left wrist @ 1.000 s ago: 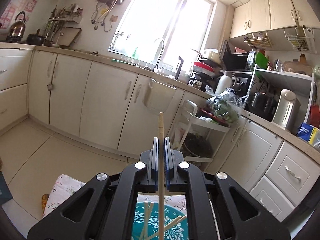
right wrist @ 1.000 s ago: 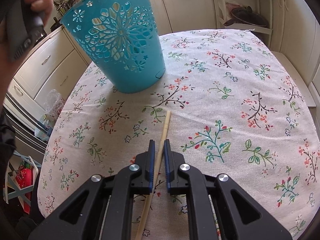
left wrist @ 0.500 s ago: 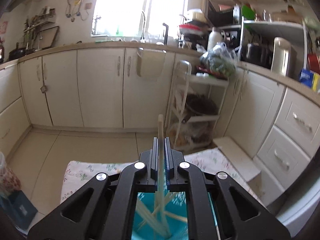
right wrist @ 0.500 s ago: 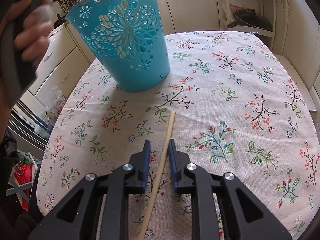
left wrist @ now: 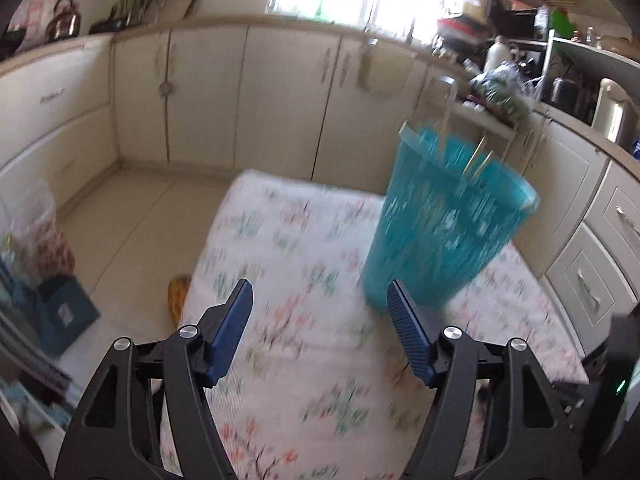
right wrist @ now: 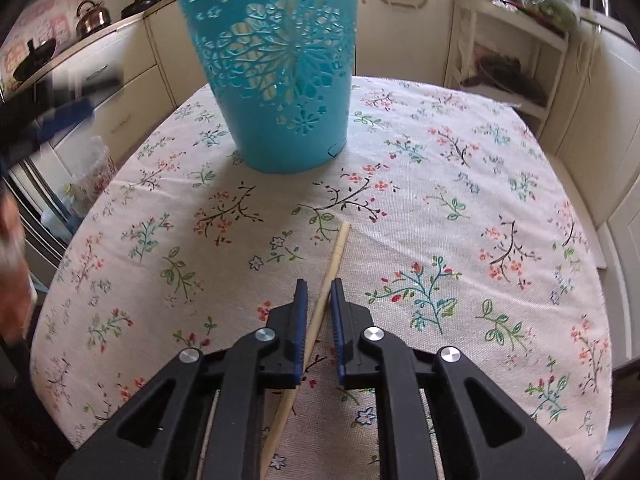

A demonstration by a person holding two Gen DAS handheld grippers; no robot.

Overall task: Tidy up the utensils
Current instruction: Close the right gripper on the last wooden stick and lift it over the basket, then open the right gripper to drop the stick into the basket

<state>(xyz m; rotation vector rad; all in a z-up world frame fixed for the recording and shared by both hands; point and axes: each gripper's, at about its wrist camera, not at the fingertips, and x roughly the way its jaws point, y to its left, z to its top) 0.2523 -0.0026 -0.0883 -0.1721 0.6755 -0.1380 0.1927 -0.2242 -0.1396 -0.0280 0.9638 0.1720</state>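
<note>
Fingers of the right gripper (right wrist: 319, 292) have just been closing and now pinch a pale wooden chopstick (right wrist: 334, 258) lying on the floral tablecloth (right wrist: 460, 208) at lower centre. Above it stands the turquoise cut-out plastic basket (right wrist: 280, 80). Left gripper (left wrist: 320, 304) has just opened wide, empty; chopsticks poke from the basket's rim at upper right. Next, I'd judge: lift and drop this one in.

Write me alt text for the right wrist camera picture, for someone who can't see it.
The right claw has closed around a wooden chopstick lying on a floral tablecloth. Beyond it stands a turquoise cut-out basket, with kitchen cabinets behind. A blurred hand shows at the left edge.
</note>
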